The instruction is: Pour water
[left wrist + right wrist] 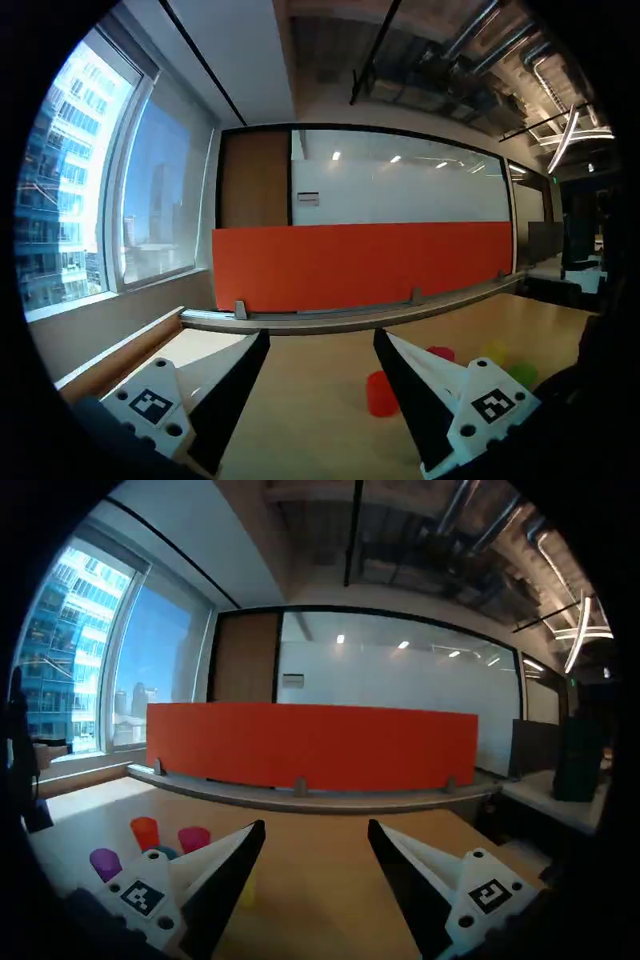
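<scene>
Several small coloured cups stand on a wooden table (pixel 320 400). In the left gripper view an orange-red cup (pixel 382 393) sits between my left gripper's (pixel 322 360) open fingers and a little beyond them, with a pink cup (pixel 441 352), a yellow cup (pixel 497 351) and a green cup (pixel 523 374) to its right. In the right gripper view an orange cup (pixel 145 833), a pink cup (pixel 193 838), a purple cup (pixel 105 863) and a yellow cup (pixel 249 888) stand at the lower left, by my right gripper's (pixel 316 842) left finger. Both grippers are open and hold nothing.
An orange divider panel (pixel 360 264) runs along the table's far edge (pixel 312 748). Large windows (pixel 72 208) fill the left side. A glass wall lies behind the panel. A dark shape (pixel 20 744) stands at the far left of the right gripper view.
</scene>
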A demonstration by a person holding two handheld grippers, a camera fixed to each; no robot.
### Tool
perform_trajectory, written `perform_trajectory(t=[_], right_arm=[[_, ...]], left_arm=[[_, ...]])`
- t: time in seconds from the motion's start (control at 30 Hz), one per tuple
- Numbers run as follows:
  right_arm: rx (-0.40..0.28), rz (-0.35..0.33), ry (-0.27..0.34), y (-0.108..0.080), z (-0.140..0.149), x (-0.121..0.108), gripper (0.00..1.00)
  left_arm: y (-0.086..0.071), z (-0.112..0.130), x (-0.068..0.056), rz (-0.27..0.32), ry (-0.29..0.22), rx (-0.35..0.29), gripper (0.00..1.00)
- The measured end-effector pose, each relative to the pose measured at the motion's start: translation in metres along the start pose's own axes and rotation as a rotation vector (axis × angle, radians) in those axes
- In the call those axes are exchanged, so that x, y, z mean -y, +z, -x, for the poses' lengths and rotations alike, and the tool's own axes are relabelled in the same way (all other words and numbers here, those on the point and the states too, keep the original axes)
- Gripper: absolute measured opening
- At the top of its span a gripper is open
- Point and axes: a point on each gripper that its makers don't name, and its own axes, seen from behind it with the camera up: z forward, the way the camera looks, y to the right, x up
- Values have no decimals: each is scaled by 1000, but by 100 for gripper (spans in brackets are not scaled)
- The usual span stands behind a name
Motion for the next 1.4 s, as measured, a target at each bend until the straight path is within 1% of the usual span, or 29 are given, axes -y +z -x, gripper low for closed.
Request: perform_trajectory(t=[0.17, 0.27, 0.4, 0.57, 0.7, 0.87, 1.1, 1.23, 1.4], right_arm=[[-2, -28, 5, -3, -28, 14, 99], [-3, -51, 17, -3, -45, 21, 99], [8, -77, 44, -2, -55, 27, 99], [24, -112, 70, -3, -56, 34, 99], [32, -154, 73, -4, -58, 40, 99], [40, -233, 62, -8, -61, 53, 99], [34, -362, 47, -18, -70, 77, 99], [36, -418, 54, -22, -76, 87, 99], [35, -459, 50, -25, -80, 95, 99]], left_arm=[[9, -21, -6, 41, -16, 27, 96], [13, -37, -10, 70, -17, 26, 96], [17, -50, -17, 115, -22, 27, 96], [19, -51, -32, 185, -31, 48, 96], [19, -54, -40, 233, -34, 57, 96], [20, -58, -48, 290, -26, 56, 97], [22, -61, -60, 376, -11, 71, 96], [22, -62, -72, 441, -12, 81, 97], [23, -61, -89, 519, -23, 98, 96]])
